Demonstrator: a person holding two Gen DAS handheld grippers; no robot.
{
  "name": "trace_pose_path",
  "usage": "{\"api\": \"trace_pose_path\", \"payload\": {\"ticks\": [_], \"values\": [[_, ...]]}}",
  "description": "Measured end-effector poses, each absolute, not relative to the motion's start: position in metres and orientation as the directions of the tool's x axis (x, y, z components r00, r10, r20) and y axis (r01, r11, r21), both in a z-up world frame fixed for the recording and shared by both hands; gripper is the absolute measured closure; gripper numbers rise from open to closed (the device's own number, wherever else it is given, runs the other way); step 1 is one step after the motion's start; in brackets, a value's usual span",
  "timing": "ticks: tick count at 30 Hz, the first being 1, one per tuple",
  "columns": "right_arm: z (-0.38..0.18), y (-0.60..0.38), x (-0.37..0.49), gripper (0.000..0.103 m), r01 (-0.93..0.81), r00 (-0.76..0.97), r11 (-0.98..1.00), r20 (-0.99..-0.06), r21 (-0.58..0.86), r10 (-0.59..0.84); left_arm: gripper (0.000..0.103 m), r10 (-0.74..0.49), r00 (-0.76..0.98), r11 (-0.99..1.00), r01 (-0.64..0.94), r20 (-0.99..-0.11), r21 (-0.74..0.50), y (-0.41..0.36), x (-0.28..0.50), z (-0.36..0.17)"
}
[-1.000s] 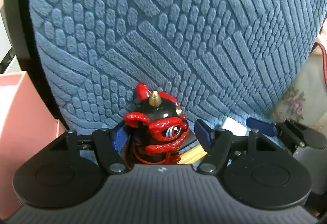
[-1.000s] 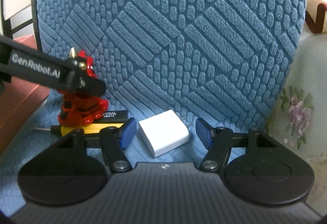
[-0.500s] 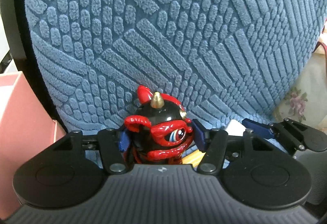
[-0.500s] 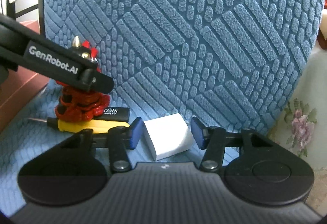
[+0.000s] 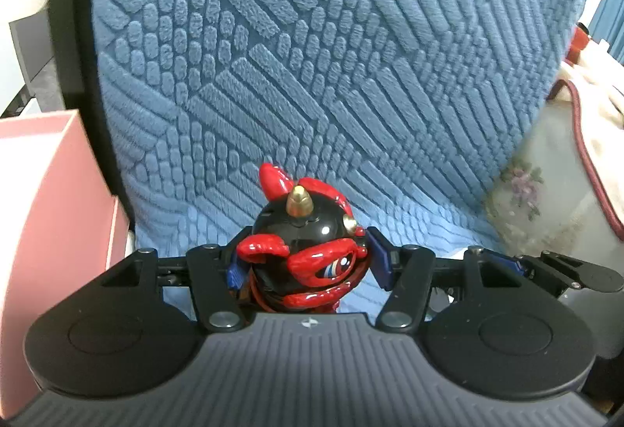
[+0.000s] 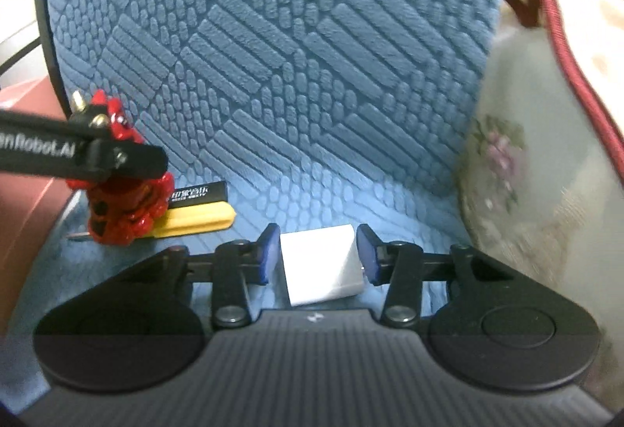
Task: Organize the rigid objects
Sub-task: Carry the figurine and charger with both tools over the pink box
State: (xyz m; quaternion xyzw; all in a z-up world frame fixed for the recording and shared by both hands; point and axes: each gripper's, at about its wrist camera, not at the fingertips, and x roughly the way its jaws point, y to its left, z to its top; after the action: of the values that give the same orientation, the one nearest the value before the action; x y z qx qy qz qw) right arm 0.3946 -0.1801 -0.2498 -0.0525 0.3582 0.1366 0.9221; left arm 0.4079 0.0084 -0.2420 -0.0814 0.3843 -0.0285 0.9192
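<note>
Since a second ago both of your grippers have closed in around their targets, and the red-and-black figurine (image 5: 302, 251) now sits higher against the blue textured cushion (image 5: 331, 76), with the yellow-handled tool no longer showing beneath it in the left wrist view.

That figurine is glossy and rounded, so my worry is that it could twist or slide out of the left gripper (image 5: 308, 263). The pad at 9 o'clock looks pressed against it, while the pad at 3 o'clock seems to meet only its edge, a hold I judge uneven. In the right wrist view its base hangs just above the yellow-handled tool (image 6: 195, 222) and the black labelled bar (image 6: 199, 193), so a drop would likely land on them.

The white block (image 6: 321, 263) lies skewed between the pads of the right gripper (image 6: 318, 259), whose jaws are closing. The pad at 9 o'clock appears to touch it; the pad at 3 o'clock sits at its corner, and I cannot tell whether it presses. A corner pinch could spin the block on the soft seat.

At 9 o'clock of the left view stands a pink box (image 5: 43, 201), probably the destination. At 3 o'clock lies a floral cushion (image 6: 526, 201).
</note>
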Motion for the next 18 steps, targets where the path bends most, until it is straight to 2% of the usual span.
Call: {"api": "trace_pose_path", "payload": {"ticks": [18], "values": [[-0.243, -0.187, 0.3, 0.058, -0.313, 0.683, 0.949, -0.688, 0.026, 0.244, 0.038, -0.135, 0.675, 0.97, -0.058, -0.726, -0.234, 0.007, 0.316, -0.236]]}}
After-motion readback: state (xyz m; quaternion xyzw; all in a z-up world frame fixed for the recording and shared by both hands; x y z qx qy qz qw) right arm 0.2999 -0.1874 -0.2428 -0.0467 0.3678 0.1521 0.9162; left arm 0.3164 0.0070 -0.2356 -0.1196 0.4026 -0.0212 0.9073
